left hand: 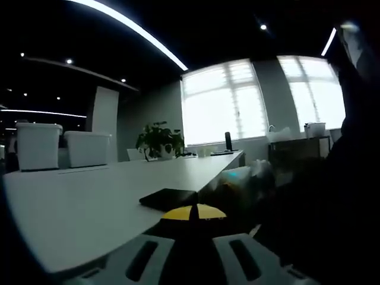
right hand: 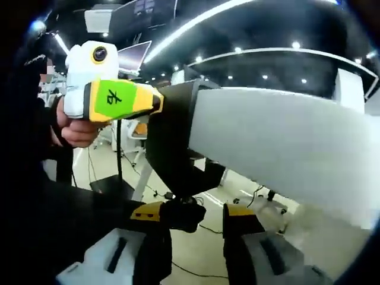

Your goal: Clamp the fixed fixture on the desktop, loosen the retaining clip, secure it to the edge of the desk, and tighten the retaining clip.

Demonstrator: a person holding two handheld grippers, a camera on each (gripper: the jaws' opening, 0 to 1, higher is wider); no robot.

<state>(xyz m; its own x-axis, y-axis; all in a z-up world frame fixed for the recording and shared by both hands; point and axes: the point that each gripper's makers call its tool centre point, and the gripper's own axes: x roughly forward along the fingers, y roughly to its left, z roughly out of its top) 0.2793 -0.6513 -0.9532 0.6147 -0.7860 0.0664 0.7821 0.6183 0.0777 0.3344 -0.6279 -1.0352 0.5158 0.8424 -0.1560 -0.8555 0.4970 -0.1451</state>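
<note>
A black clamp fixture [right hand: 175, 148] wraps the edge of the white desk [right hand: 279, 142]. Its flat top plate [left hand: 169, 199] lies on the desk [left hand: 71, 202]. In the right gripper view, my left gripper [right hand: 155, 101], yellow and green and held by a hand [right hand: 74, 127], comes in from the left and is shut on the fixture's upper part. In its own view the left gripper [left hand: 193, 214] has its yellow tips pressed together just behind the plate. Under the desk, my right gripper [right hand: 195, 217] stands open around the fixture's black knob [right hand: 185, 215]. The knob sits against the left jaw and clear of the right one.
Two white bins [left hand: 38, 145] [left hand: 86, 148] and a potted plant [left hand: 159, 141] stand at the far side of the desk, before bright windows [left hand: 222, 101]. Below the desk are a grey floor with cables [right hand: 202, 228] and a black stand [right hand: 119, 178].
</note>
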